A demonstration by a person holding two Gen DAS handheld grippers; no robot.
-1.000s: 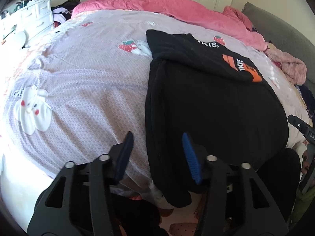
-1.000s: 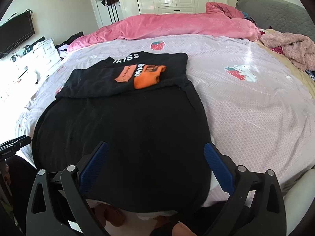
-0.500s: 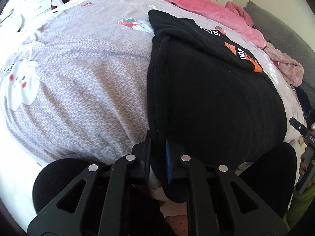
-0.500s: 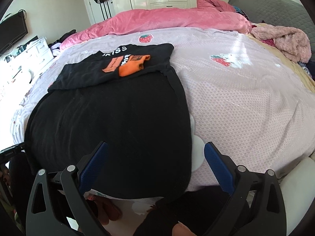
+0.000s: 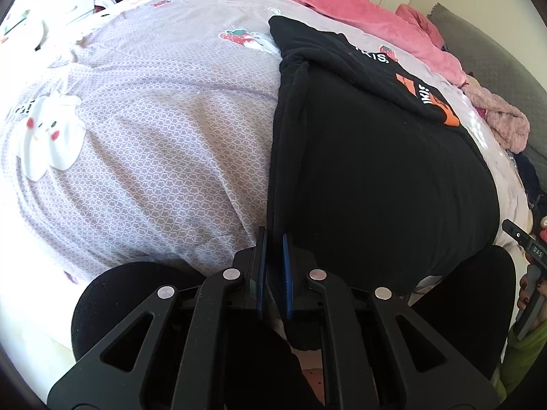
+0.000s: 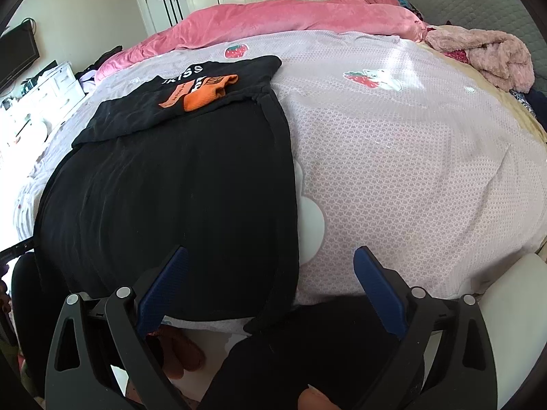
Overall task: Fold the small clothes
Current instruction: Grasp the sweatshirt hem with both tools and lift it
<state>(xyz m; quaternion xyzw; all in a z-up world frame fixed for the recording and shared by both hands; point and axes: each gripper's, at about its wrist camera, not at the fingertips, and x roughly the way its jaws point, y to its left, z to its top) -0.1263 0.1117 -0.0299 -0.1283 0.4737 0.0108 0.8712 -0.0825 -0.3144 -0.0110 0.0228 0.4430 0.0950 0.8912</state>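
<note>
A: Where's the black garment (image 6: 171, 188) lying?

B: Flat on the bed (image 6: 410, 171), stretching straight ahead of both tongs, its long axis running away from them toward the pink duvet (image 6: 290, 20). Its far end is already folded over, orange print up.

A: And the left tongs (image 5: 272, 266)?

B: Pressed together on the near left corner of the hem, cloth pinched between the blue pads.

A: The right tongs (image 6: 270, 283)?

B: Spread wide, holding nothing. The near right corner sits just ahead, between the fingers but toward the left one, so the right hand is nearer; I'd judge it needs a small forward reach before both corners can lift.
</note>
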